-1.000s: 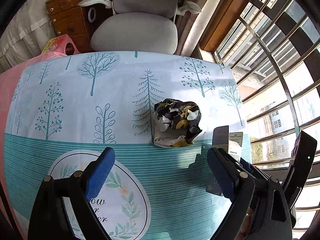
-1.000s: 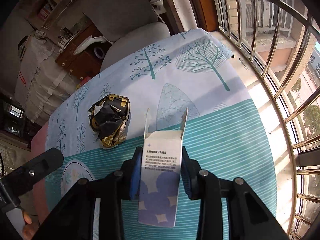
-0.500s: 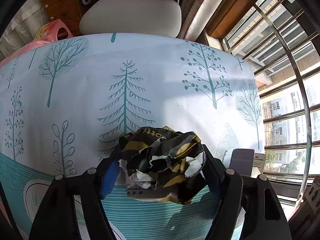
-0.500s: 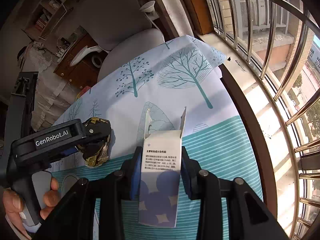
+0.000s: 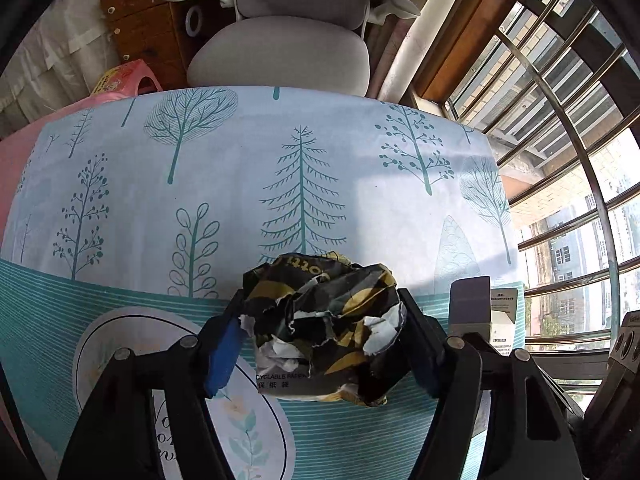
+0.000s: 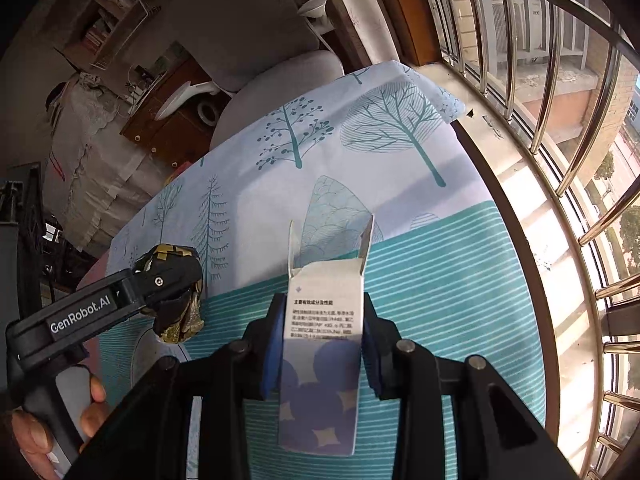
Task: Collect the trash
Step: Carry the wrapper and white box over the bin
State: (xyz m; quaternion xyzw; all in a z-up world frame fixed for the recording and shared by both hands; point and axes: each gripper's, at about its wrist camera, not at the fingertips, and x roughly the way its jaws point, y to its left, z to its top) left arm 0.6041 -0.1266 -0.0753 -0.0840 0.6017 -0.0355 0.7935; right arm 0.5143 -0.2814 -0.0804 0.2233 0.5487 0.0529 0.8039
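Left gripper point(image 5: 322, 330) jaws just closed in, now pinching the crumpled black-and-gold paper wad point(image 5: 324, 320) from both sides, wad just above the tree-print tablecloth point(image 5: 240, 184) (contact with the cloth unclear). Right gripper point(image 6: 320, 330) clamped on small open-topped carton point(image 6: 324, 344), flaps up, over the teal striped part. A hand point(image 6: 60, 420) grips the left tool's handle. Grey chair point(image 5: 280, 56) behind table
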